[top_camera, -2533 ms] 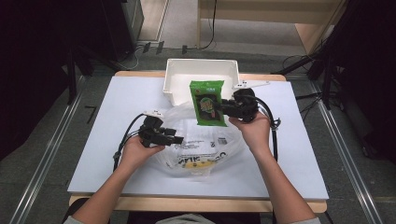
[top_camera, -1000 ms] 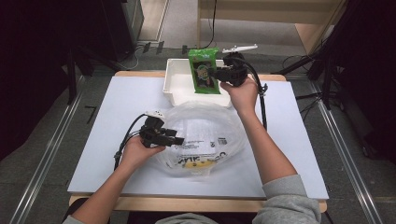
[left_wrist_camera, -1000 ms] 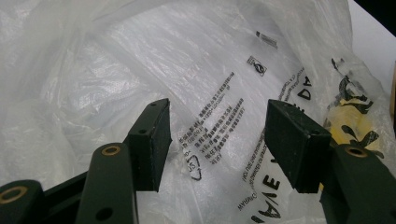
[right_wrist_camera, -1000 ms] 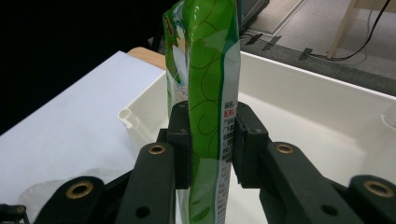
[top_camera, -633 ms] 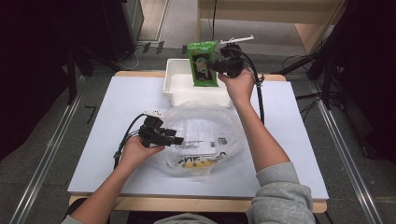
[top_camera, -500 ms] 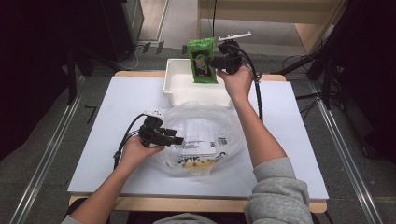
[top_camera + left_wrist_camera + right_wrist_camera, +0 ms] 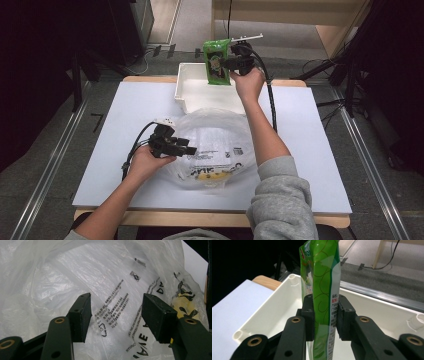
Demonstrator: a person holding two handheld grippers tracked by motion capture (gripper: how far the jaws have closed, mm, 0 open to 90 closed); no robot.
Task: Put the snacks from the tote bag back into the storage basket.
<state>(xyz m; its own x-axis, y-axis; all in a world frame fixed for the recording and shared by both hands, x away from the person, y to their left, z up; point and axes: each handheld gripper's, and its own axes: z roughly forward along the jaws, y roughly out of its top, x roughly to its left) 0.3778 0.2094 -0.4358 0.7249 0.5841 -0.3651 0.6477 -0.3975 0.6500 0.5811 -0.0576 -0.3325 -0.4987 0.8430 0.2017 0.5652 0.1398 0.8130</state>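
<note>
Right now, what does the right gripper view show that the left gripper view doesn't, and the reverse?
Right gripper view: the right tool shut on an upright green pack, held over the white bin, with floor beyond the table. Left gripper view: the open left tool against a clear plastic bag with black print, yellow showing through it. Both share the white table.

The glossy green plastic pouch [image 7: 322, 285] looked smooth and shiny, the crinkled translucent plastic bag [image 7: 215, 140] thin and filmy, the white plastic bin [image 7: 192, 92] smooth and semi-matt, the white tabletop [image 7: 115, 125] matt, its wooden edge [image 7: 200, 218] bare.
</note>
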